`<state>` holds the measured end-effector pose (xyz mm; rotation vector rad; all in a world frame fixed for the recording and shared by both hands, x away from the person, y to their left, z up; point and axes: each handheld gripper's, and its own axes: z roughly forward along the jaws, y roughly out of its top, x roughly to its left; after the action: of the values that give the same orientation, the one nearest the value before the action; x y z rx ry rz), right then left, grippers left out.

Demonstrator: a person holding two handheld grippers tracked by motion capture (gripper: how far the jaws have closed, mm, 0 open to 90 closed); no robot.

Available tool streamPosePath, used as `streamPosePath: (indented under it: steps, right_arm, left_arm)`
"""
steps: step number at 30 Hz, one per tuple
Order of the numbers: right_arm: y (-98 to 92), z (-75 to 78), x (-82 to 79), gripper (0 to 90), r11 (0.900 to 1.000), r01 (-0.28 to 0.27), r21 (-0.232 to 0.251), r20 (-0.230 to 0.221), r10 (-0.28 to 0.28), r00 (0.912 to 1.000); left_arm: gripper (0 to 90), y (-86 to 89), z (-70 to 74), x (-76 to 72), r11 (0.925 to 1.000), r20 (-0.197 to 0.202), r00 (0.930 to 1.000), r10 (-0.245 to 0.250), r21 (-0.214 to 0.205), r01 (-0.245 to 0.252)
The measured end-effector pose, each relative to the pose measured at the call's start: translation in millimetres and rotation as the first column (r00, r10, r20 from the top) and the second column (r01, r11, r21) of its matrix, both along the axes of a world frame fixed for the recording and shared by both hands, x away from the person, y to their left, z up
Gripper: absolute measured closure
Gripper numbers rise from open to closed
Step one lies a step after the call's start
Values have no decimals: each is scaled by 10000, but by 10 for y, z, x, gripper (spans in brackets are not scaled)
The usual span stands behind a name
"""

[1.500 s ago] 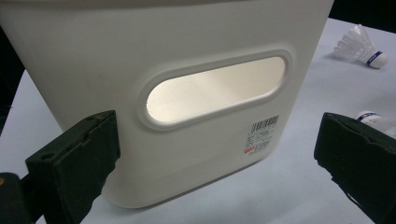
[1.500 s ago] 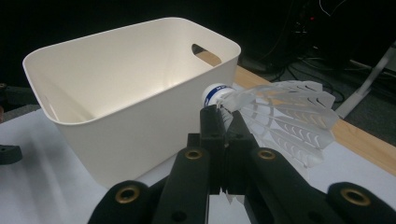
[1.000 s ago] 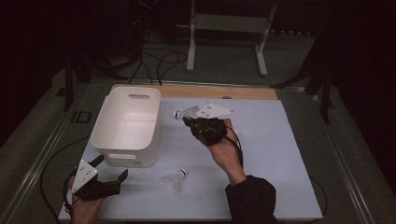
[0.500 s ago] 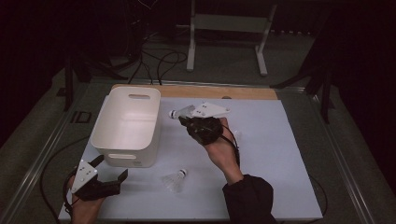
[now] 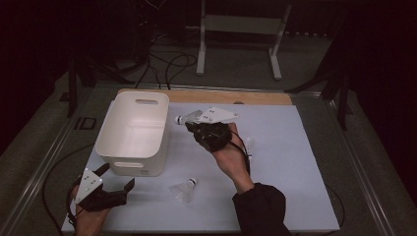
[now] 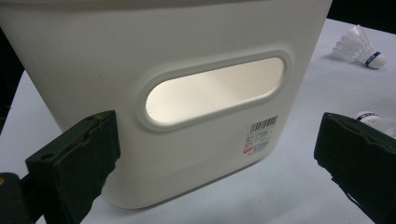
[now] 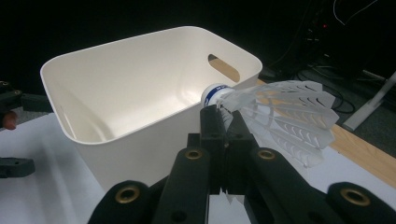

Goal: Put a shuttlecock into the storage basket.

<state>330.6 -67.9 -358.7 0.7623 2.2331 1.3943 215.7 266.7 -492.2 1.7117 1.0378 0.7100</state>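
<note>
The right gripper is clamping a shuttlecock by its skirt, cork end pointing toward the white bin just ahead, likely for dropping in. The left gripper is waiting with jaws apart facing the bin's near wall, a second shuttlecock lying just beside it.

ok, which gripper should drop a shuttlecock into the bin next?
Right. The right gripper is shut on a shuttlecock beside the bin rim; the left gripper sits open and low at its near wall.
</note>
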Motion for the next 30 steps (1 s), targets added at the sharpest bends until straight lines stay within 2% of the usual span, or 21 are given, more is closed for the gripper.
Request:
streamPosePath:
  steps: [30]
  right_arm:
    - [138,5,30,891,9998,-178,-60,55,178,9998]
  left_arm:
    - [11,0,-1,3,10000,-18,10000,-38,42,38]
